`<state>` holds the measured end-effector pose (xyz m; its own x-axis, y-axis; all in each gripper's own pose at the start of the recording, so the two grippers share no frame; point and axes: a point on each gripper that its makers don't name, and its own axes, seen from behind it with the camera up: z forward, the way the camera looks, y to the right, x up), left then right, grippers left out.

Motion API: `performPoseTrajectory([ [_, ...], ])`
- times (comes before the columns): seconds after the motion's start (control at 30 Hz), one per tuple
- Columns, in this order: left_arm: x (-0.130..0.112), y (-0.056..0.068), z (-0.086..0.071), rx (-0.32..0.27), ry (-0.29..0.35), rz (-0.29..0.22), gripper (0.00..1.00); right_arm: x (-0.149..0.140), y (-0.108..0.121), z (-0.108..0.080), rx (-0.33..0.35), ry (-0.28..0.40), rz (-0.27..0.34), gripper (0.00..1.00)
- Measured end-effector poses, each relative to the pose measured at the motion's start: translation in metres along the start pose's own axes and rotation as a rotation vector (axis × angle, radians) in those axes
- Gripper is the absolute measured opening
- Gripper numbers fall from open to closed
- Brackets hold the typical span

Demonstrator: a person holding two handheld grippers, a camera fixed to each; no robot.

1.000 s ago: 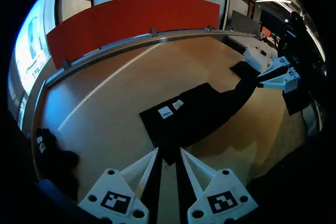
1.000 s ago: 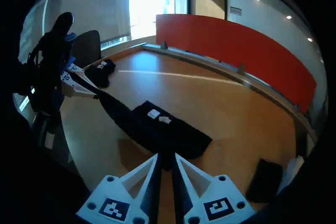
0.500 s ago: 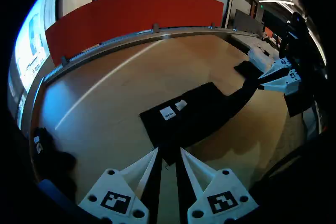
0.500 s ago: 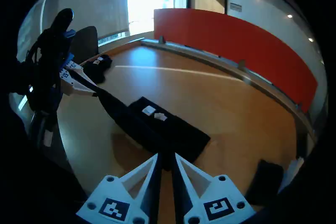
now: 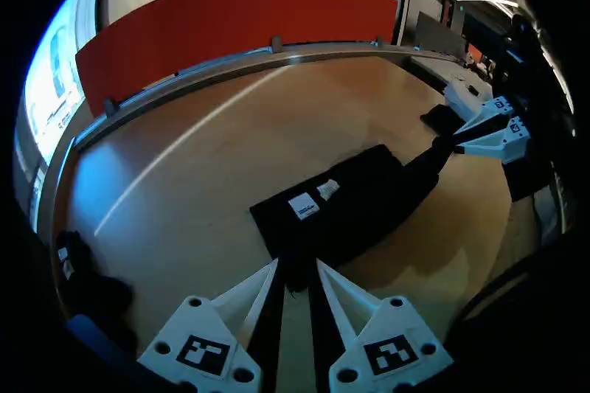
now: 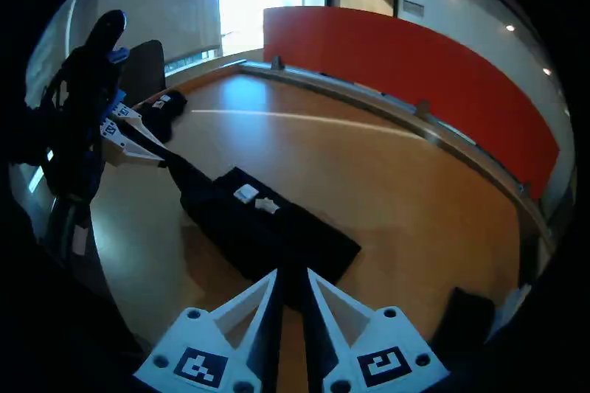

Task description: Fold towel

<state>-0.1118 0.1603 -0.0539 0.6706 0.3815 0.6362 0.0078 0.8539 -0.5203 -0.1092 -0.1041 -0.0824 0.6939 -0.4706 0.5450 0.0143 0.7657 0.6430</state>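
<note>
A black towel (image 5: 361, 201) with small white tags lies stretched across the wooden table (image 5: 221, 150). My left gripper (image 5: 296, 281) is shut on its near corner, lifted a little off the wood. My right gripper (image 5: 451, 146) shows at the right of the left gripper view, pinching the opposite corner. In the right gripper view the same towel (image 6: 258, 223) runs from my right gripper (image 6: 292, 281), shut on its corner, to my left gripper (image 6: 164, 158) at the far left, held by a dark-sleeved hand.
A red partition (image 5: 236, 17) stands behind the table's raised back edge. Dark folded cloths lie at the table's ends (image 5: 88, 282), (image 5: 442, 116), (image 6: 472, 312), (image 6: 166, 109). A dark chair (image 6: 144, 72) stands near the bright window.
The two grippers have moved closer together, so the towel has gone from taut to slacker and bunches more on the table. Both views have shifted slightly forward over the table.
</note>
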Motion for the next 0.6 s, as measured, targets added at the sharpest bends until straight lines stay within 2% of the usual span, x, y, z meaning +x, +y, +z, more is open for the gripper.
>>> performPoseTrajectory([
  [0.6, 0.006, -0.009, 0.039, -0.001, -0.027, 0.019, 0.2, -0.007, 0.025, 0.034, -0.022, -0.045, 0.041, 0.14],
])
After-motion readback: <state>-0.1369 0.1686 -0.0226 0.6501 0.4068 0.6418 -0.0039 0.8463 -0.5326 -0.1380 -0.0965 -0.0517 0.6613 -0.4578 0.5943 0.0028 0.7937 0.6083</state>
